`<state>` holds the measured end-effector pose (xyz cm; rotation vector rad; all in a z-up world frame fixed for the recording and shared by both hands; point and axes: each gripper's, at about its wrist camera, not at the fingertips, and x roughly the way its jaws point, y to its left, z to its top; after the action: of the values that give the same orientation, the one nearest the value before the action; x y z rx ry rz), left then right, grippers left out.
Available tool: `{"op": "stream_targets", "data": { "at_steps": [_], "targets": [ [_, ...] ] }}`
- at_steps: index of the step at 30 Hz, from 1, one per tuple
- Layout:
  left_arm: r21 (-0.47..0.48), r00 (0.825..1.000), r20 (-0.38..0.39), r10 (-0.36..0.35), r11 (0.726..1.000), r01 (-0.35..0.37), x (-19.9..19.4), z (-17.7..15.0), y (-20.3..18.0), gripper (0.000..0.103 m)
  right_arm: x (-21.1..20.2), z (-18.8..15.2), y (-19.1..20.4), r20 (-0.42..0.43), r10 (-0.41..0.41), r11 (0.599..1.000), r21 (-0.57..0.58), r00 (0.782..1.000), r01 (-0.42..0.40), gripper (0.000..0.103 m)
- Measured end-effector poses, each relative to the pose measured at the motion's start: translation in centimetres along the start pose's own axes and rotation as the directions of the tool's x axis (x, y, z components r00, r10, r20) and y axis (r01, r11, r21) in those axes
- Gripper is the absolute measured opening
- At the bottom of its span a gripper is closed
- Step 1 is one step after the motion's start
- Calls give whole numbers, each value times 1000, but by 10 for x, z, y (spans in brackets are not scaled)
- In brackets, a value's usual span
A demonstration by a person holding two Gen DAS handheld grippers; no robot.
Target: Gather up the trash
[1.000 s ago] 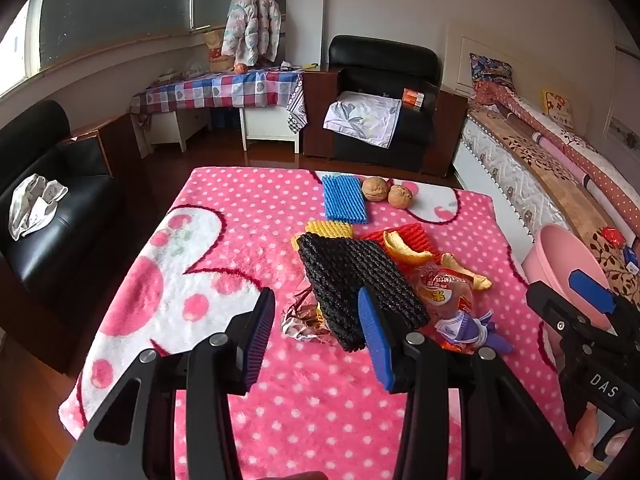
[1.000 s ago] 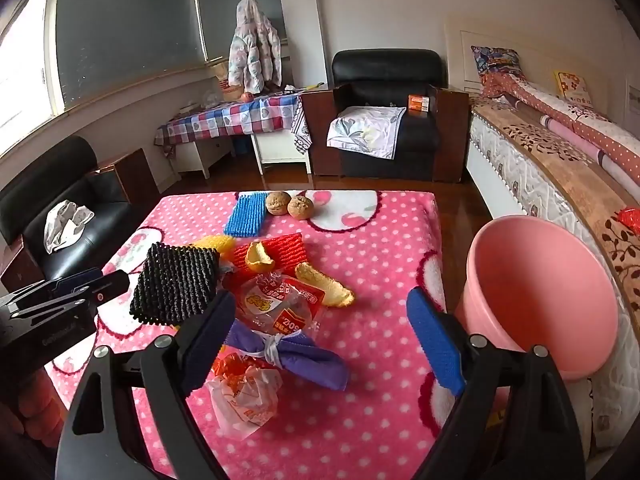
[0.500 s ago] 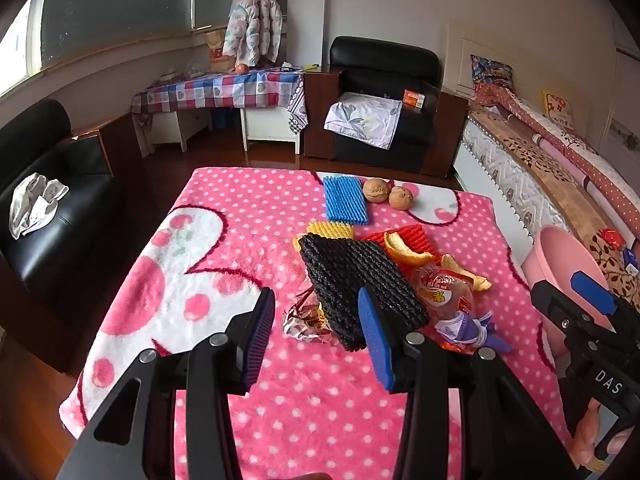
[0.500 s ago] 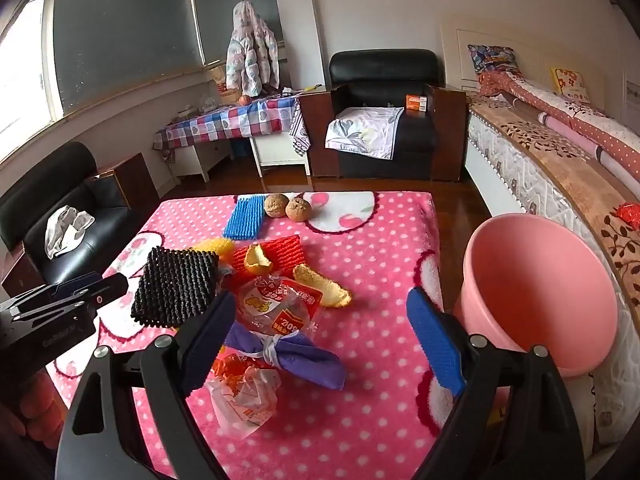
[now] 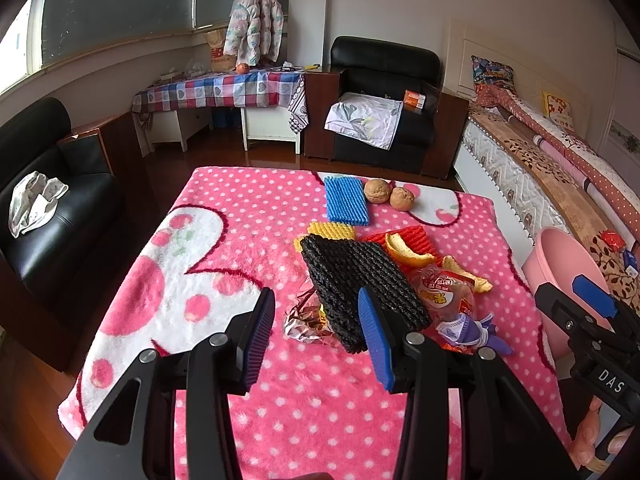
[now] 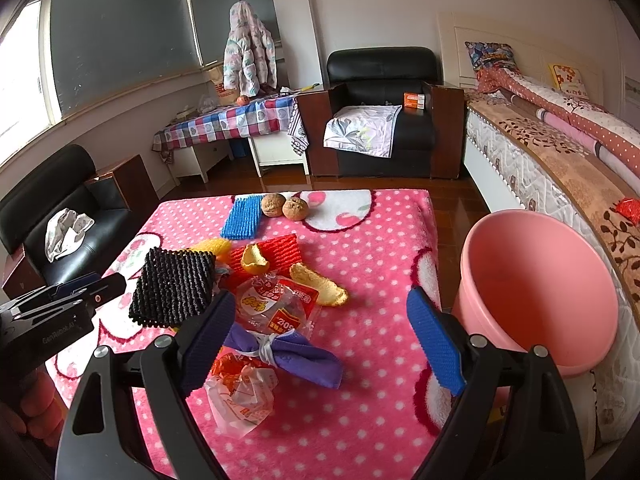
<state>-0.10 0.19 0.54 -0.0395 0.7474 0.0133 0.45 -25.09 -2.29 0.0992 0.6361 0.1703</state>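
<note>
Trash lies scattered on a table with a pink dotted cloth (image 5: 224, 216). A black foam net (image 5: 360, 280) (image 6: 172, 286) lies over a yellow foam net (image 5: 332, 230), with crumpled foil (image 5: 306, 318) beside it. My left gripper (image 5: 316, 334) hovers open just short of the foil and the black net, nothing between its fingers. My right gripper (image 6: 320, 340) stands wide open above a purple tied wrapper (image 6: 280, 350), a clear snack bag (image 6: 276, 304) and a crumpled orange-white bag (image 6: 240, 392). Orange peels (image 6: 318, 290) lie by a red foam net (image 6: 280, 250).
A pink bucket (image 6: 536, 288) stands off the table's right edge, beside a bed (image 6: 560, 160). A blue foam net (image 5: 346, 200) and two walnuts (image 5: 390, 194) lie at the table's far end. Black sofas (image 5: 48, 208) and a checked table (image 5: 220, 90) stand beyond.
</note>
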Motion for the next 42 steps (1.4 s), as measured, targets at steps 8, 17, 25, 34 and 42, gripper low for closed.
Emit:
{"op": "stream_targets", "data": {
  "at_steps": [8,17,25,34,42],
  "targets": [
    [-15,1000,15,-17,1000,17,4,-4,2,43,3,-3,-6,-5,3,1000,21,1000,-3,88],
    [-42,998,2,-62,997,62,6,-13,10,43,7,-9,-12,-14,35,999,39,999,-35,88],
    [-112,994,-9,-113,987,111,6,-26,20,43,8,-14,-15,-21,80,996,38,997,-79,88],
    [-97,988,-36,-149,985,145,16,-22,11,43,5,-18,-9,-15,163,987,-8,987,-163,82],
    [-103,985,-53,-167,982,161,33,-13,6,40,11,-21,-2,-53,235,971,-40,971,-237,70]
  ]
}}
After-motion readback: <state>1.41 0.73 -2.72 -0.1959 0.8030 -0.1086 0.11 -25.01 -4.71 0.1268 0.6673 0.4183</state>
